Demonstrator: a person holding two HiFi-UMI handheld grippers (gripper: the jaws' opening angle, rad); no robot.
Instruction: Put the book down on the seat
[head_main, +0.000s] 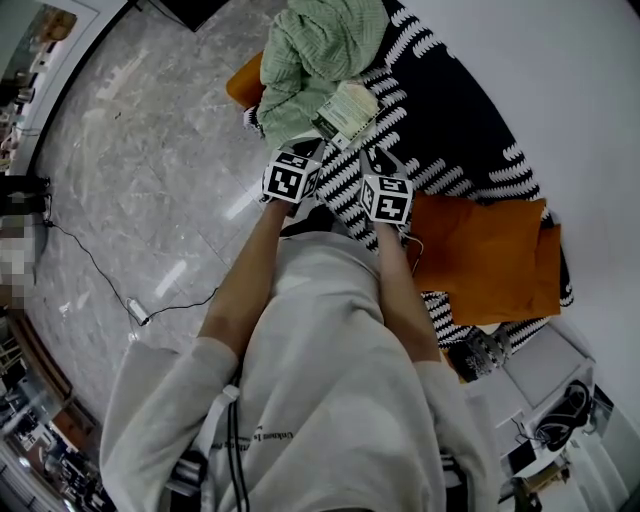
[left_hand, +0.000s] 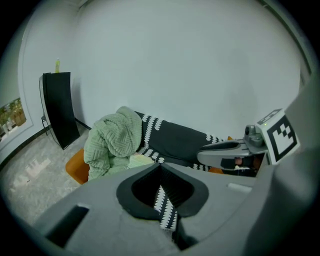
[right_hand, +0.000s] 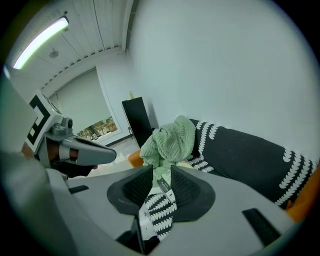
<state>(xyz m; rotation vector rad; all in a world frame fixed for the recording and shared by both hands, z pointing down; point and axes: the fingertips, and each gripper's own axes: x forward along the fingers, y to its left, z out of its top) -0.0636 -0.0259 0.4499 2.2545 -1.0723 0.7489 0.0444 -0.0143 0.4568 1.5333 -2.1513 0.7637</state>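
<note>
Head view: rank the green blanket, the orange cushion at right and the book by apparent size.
Largest, too close to rank: the orange cushion and the green blanket, which runs off the top edge.
Smallest by far: the book.

Both arms extended forward side by side, left gripper fingers together, right gripper fingers narrowly apart
</note>
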